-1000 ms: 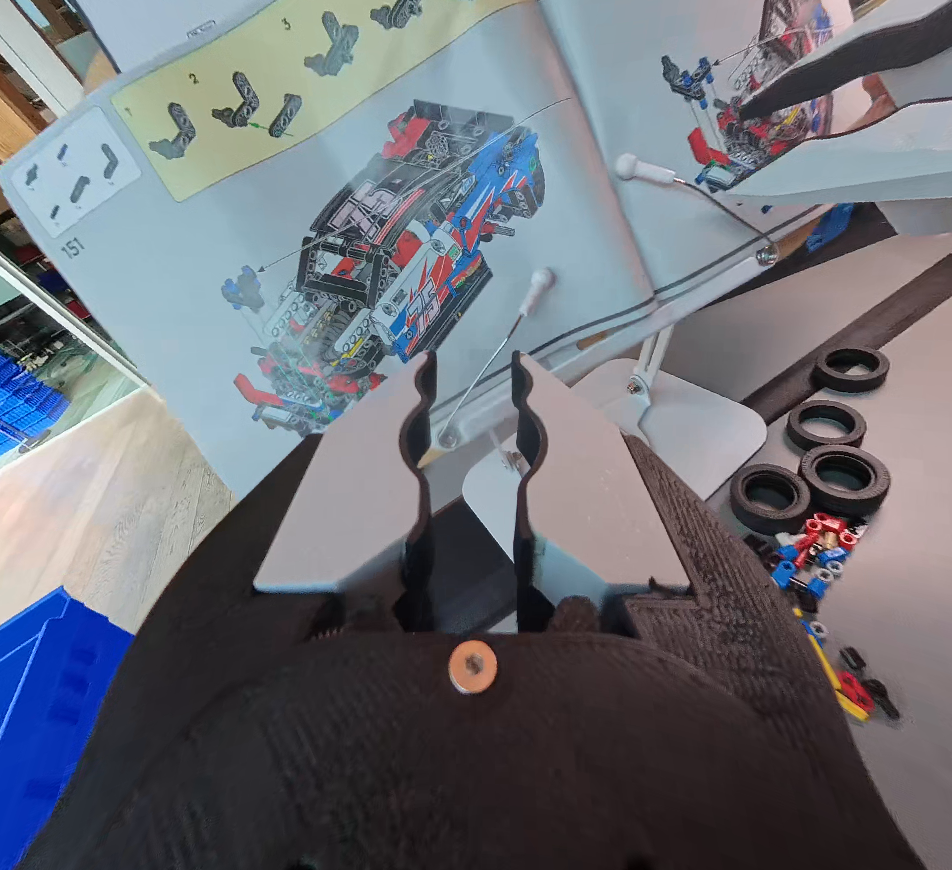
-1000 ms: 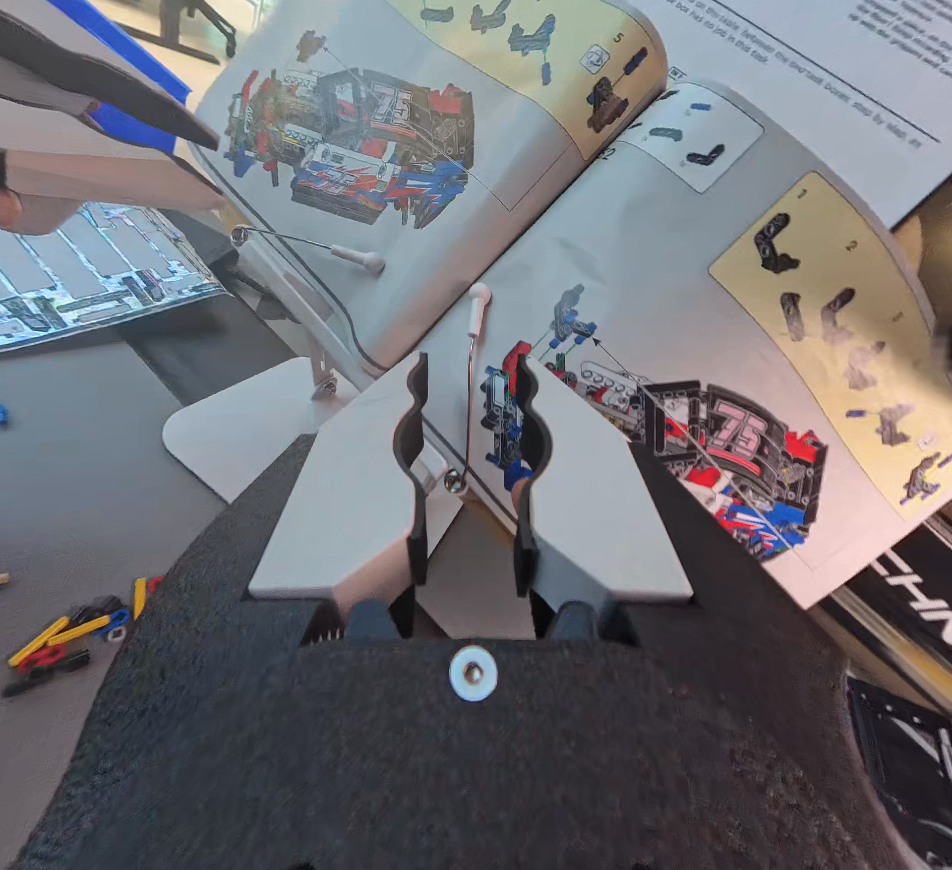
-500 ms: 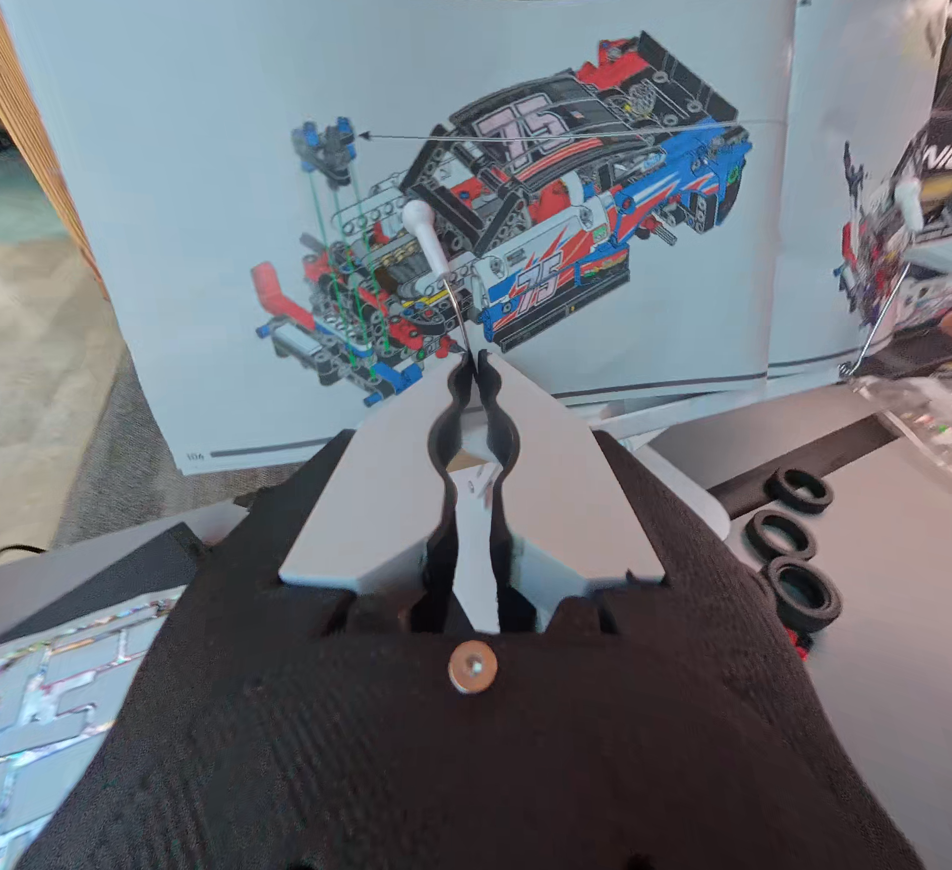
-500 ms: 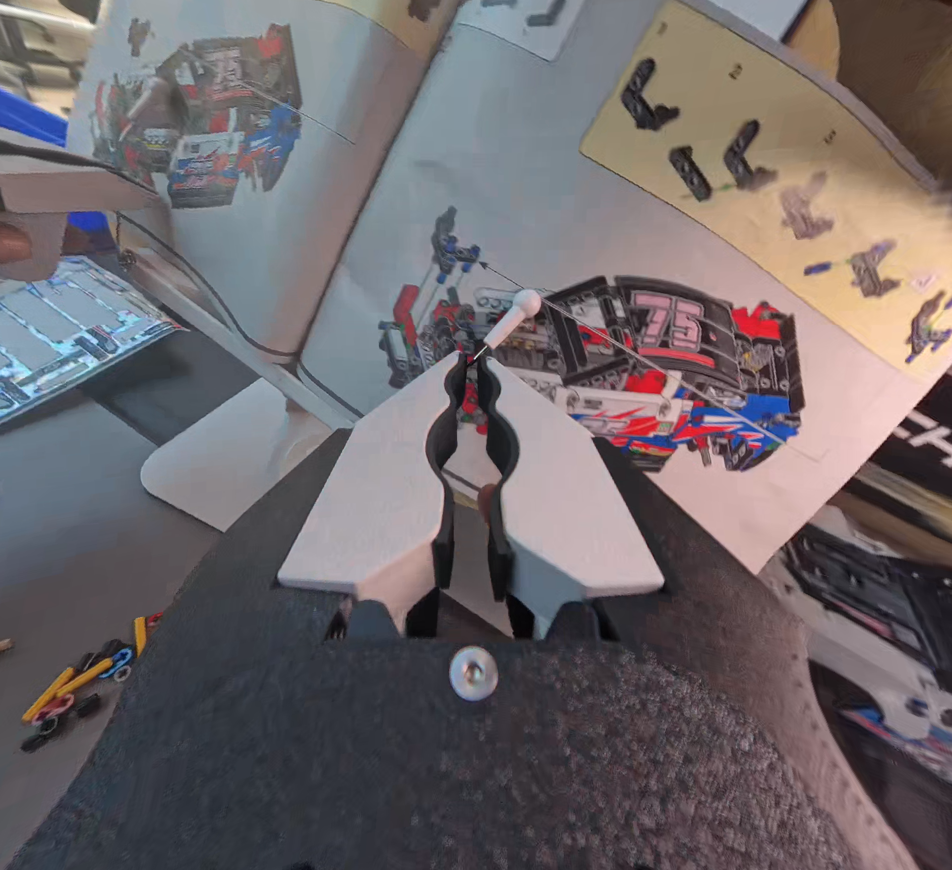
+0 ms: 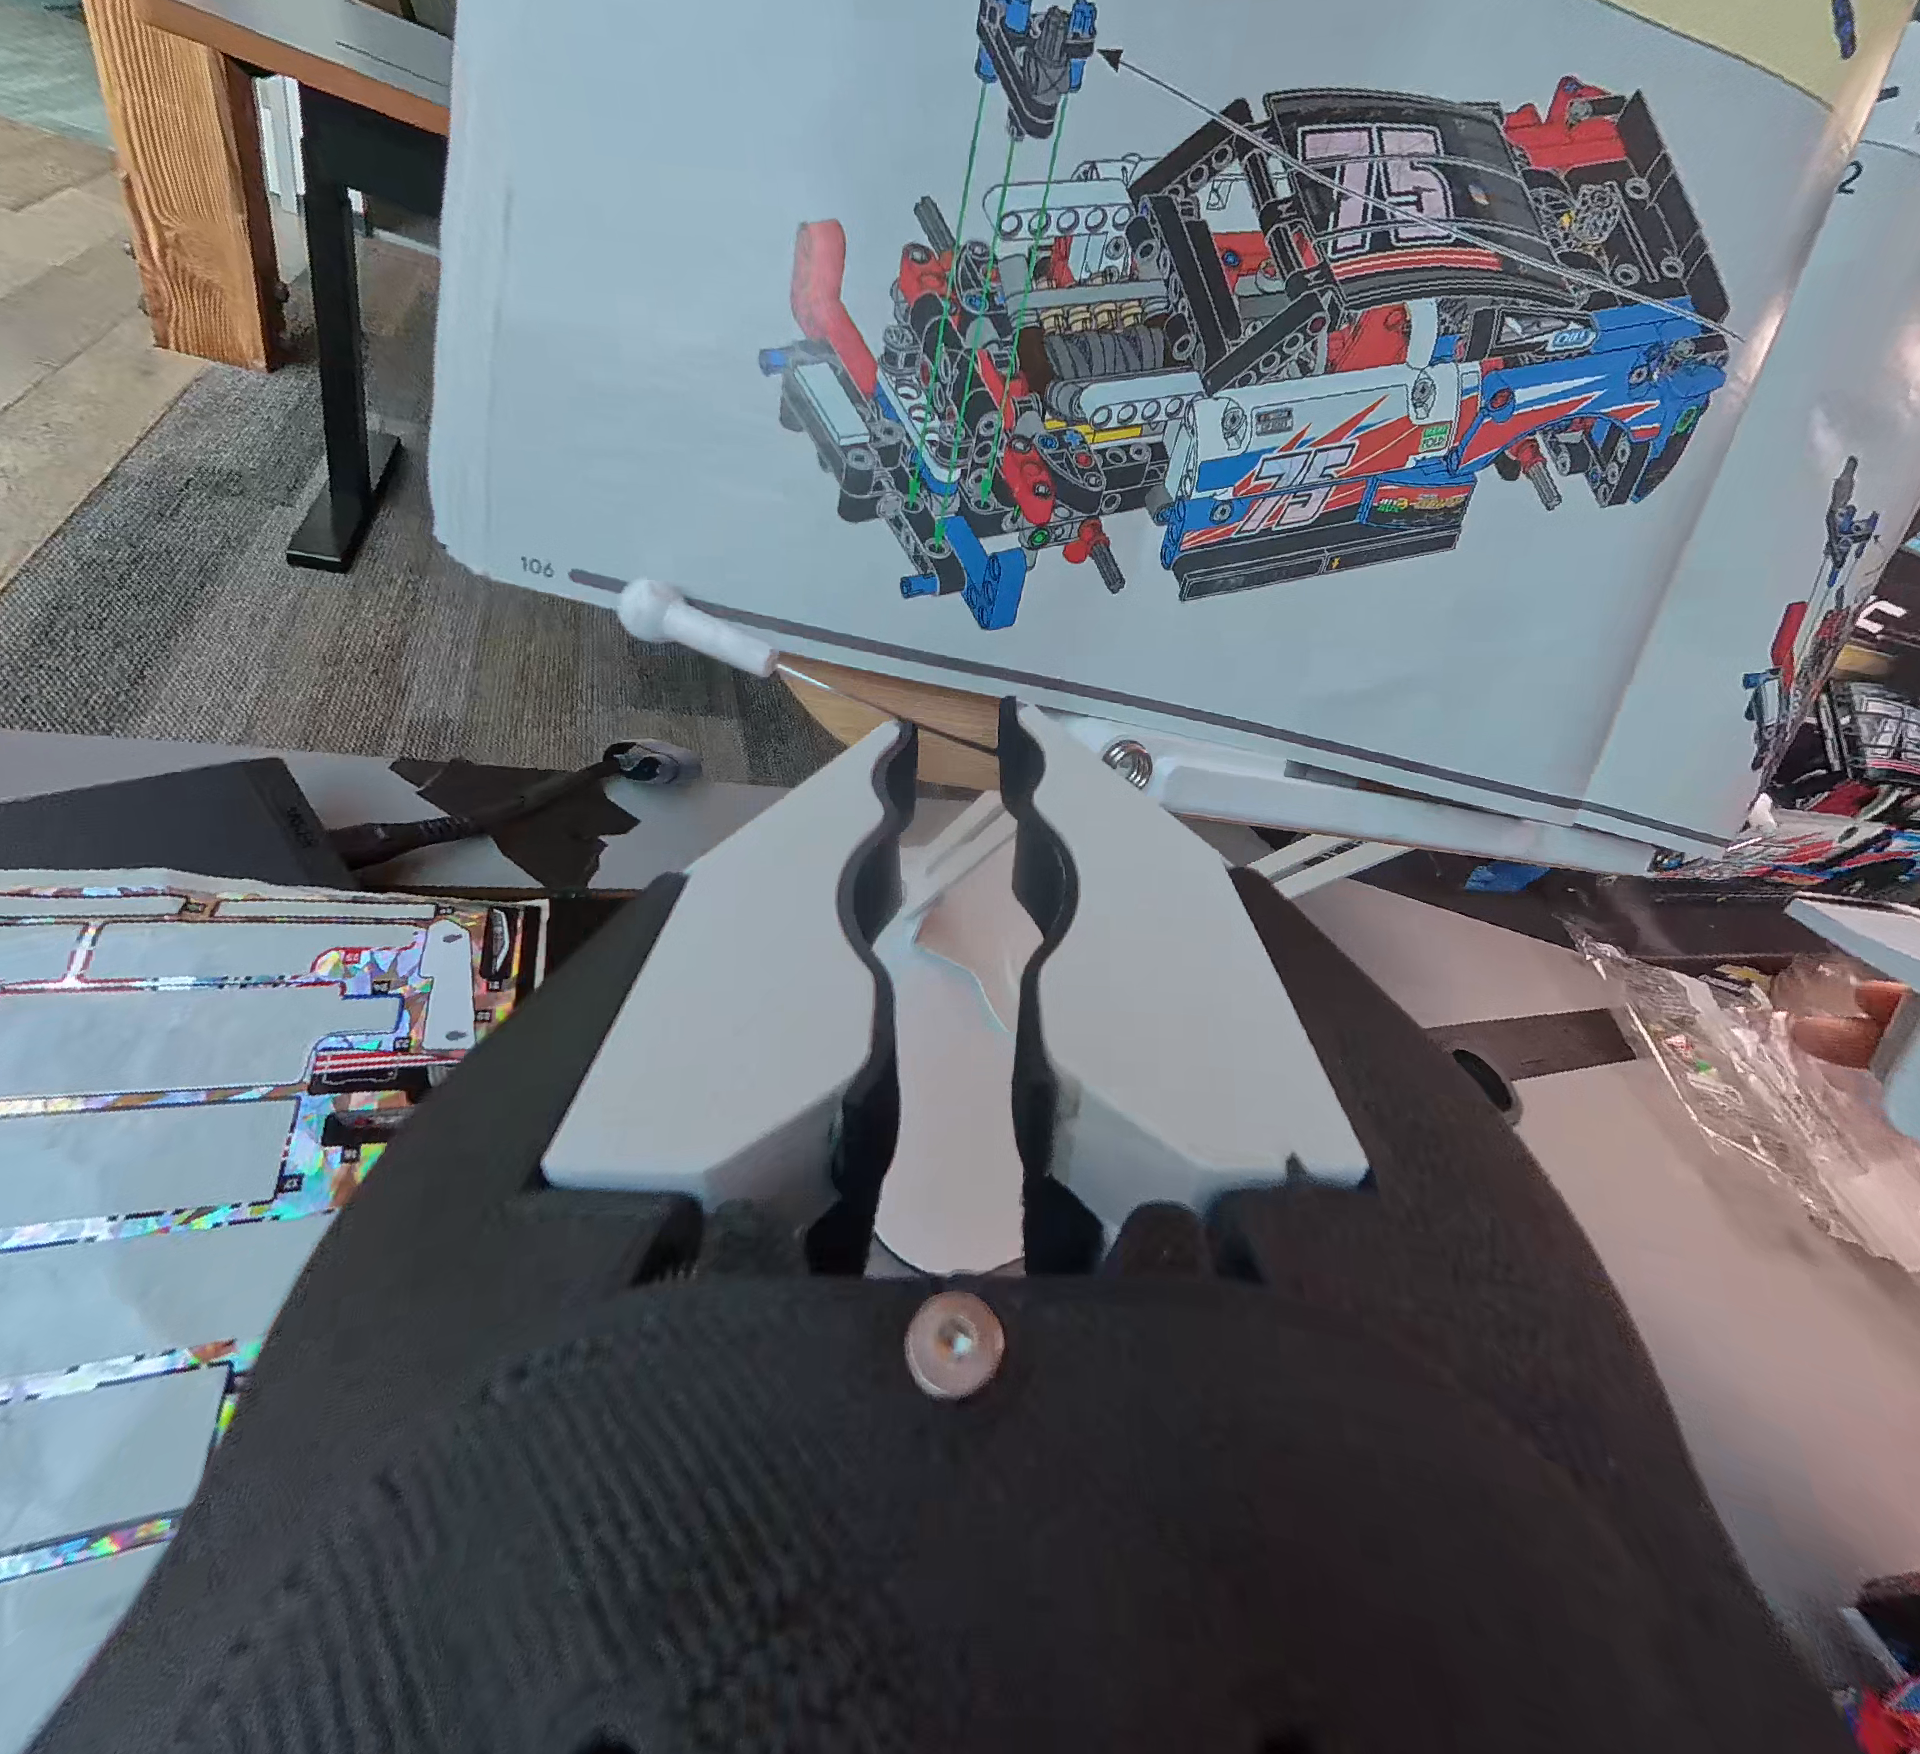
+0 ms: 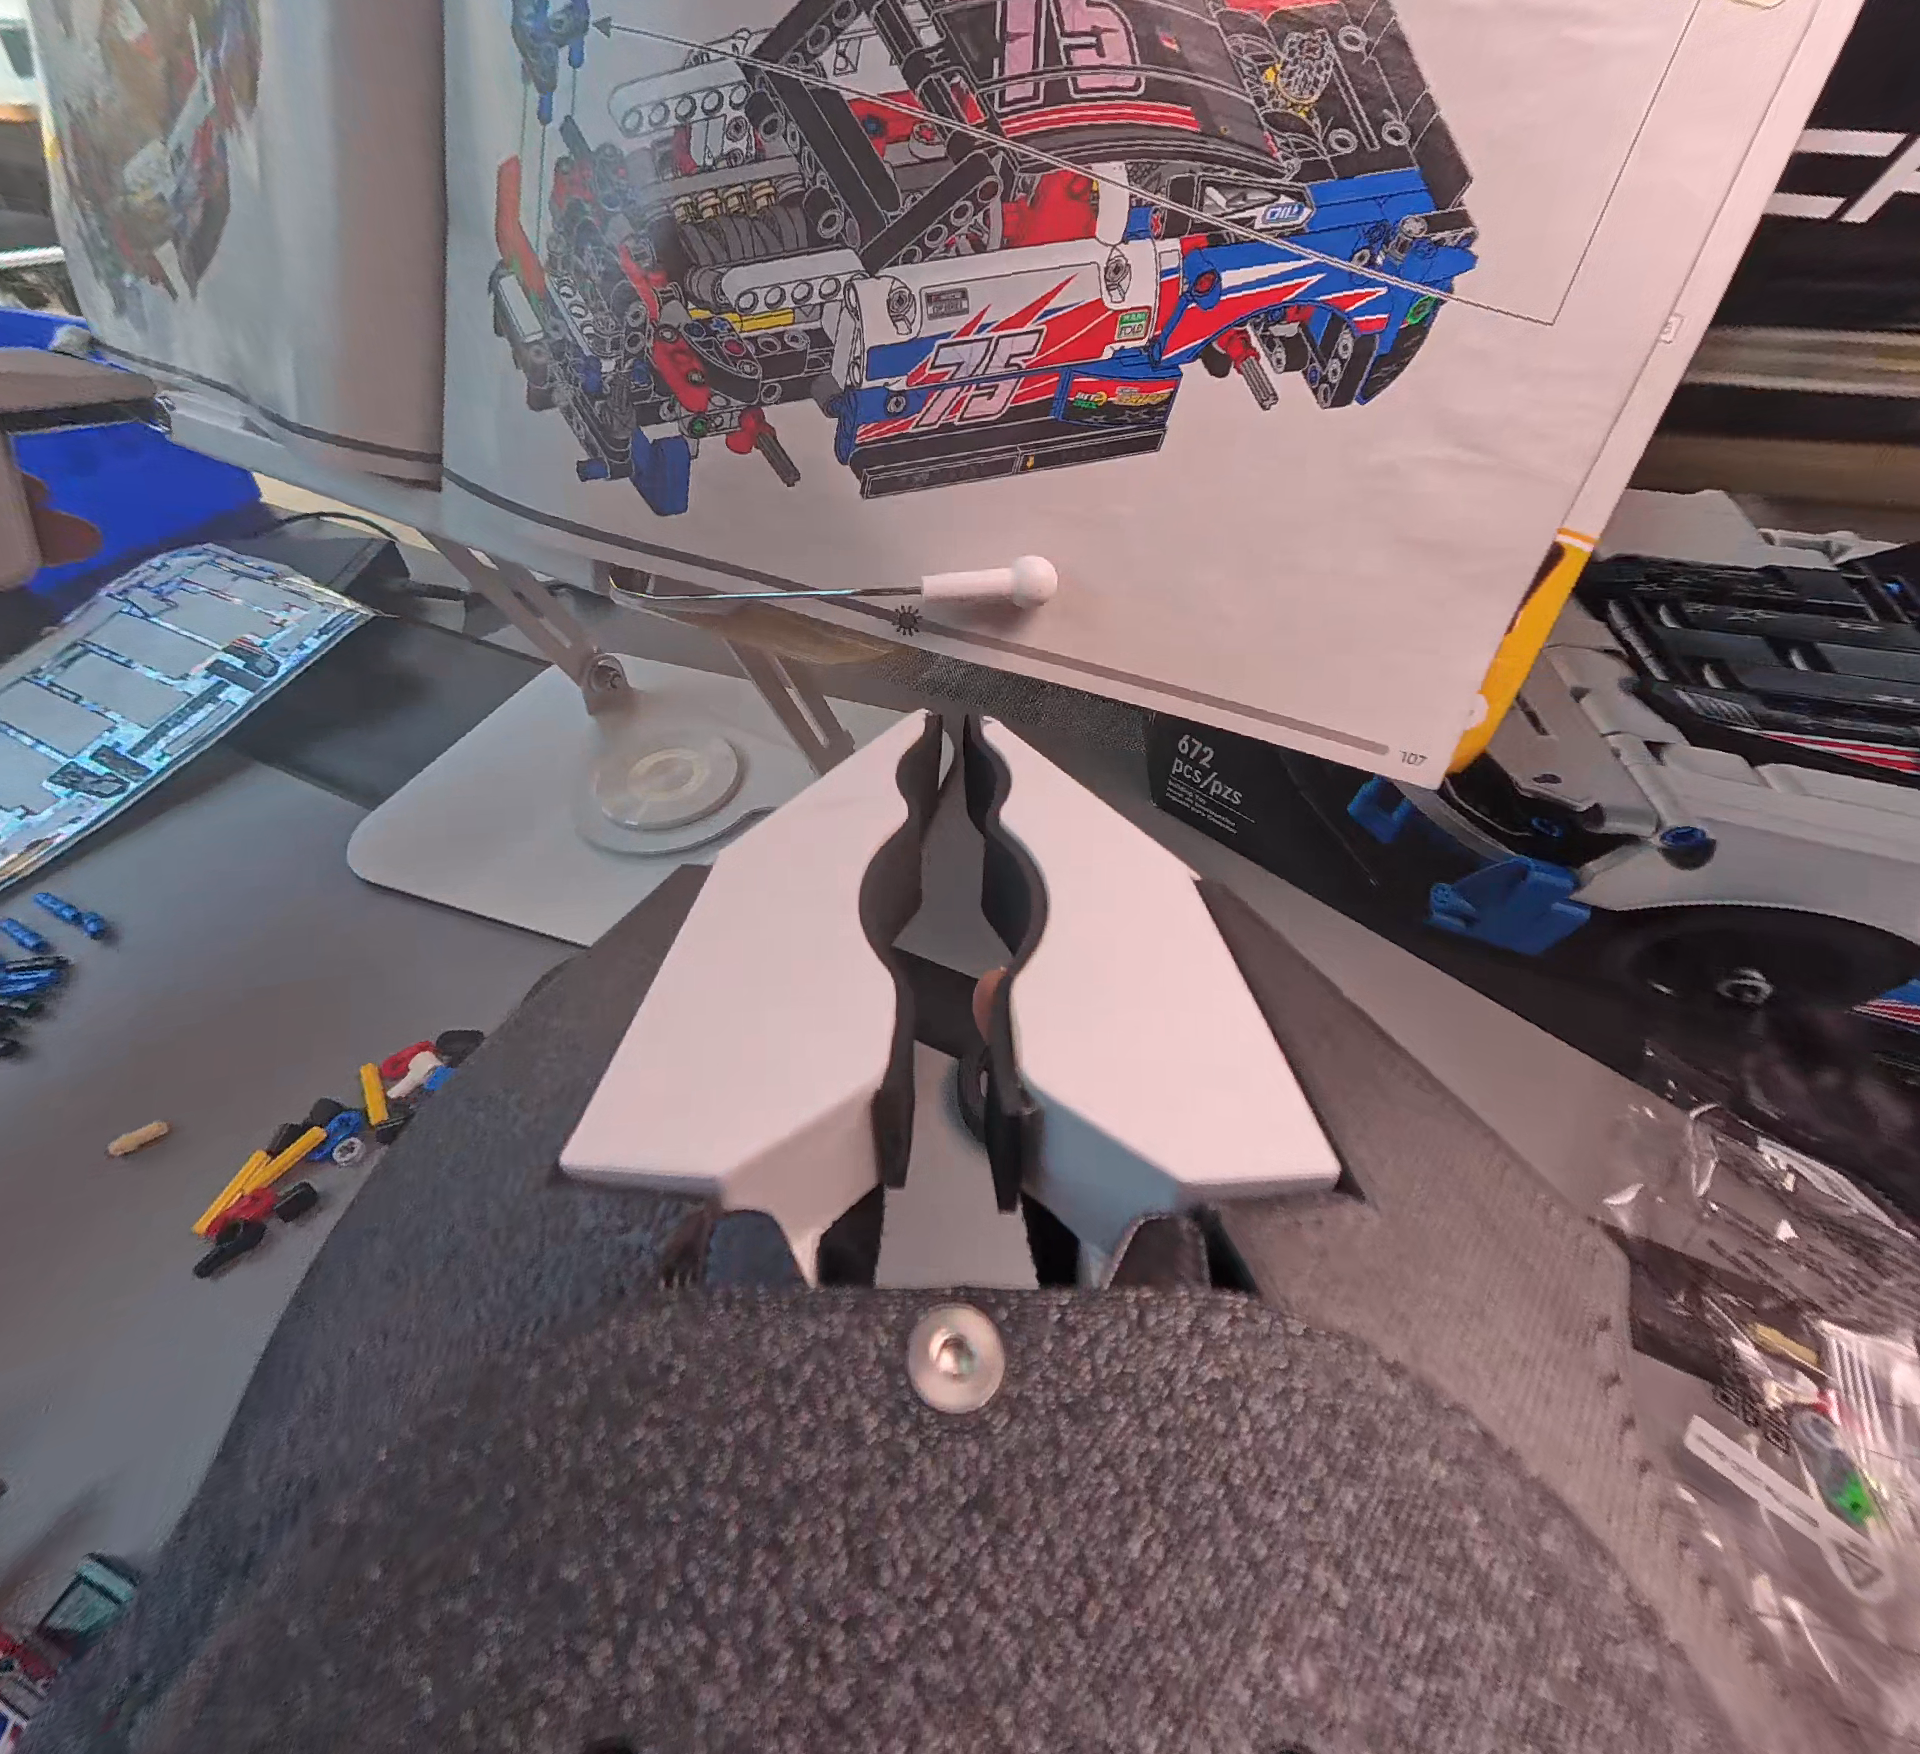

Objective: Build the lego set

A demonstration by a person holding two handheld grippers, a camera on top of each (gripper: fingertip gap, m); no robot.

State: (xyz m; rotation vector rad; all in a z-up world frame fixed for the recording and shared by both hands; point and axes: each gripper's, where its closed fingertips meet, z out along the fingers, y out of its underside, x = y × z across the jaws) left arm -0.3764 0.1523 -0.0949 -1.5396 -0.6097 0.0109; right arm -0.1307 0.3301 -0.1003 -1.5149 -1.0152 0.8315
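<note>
The open instruction booklet [image 5: 727, 250] stands on a white stand and shows a drawn race car; its right page fills the right wrist view [image 6: 1299, 561]. My left gripper [image 5: 954, 738] is partly open and empty, just below the left page's bottom edge. The left wire page holder [image 5: 665, 611] lies swung down to the left, off the page. My right gripper [image 6: 951, 730] is almost shut with nothing in it, below the right page. The right page holder [image 6: 992, 582] lies flat along the page's bottom edge. Loose small pieces [image 6: 312, 1143] lie on the grey table.
A shiny sticker sheet [image 5: 156, 1029] lies at the left and also shows in the right wrist view [image 6: 156, 665]. The stand's white base [image 6: 468, 852] is ahead. The black set box [image 6: 1216, 769] stands behind at the right. A clear plastic bag [image 6: 1766, 1392] lies at the right. Some 30 cm of space lies between my two pairs of fingers.
Both grippers shut on the wire page holders, swung them down off the pages and let go. The left gripper has reopened partway. Both have dropped to the booklet's bottom edge.
</note>
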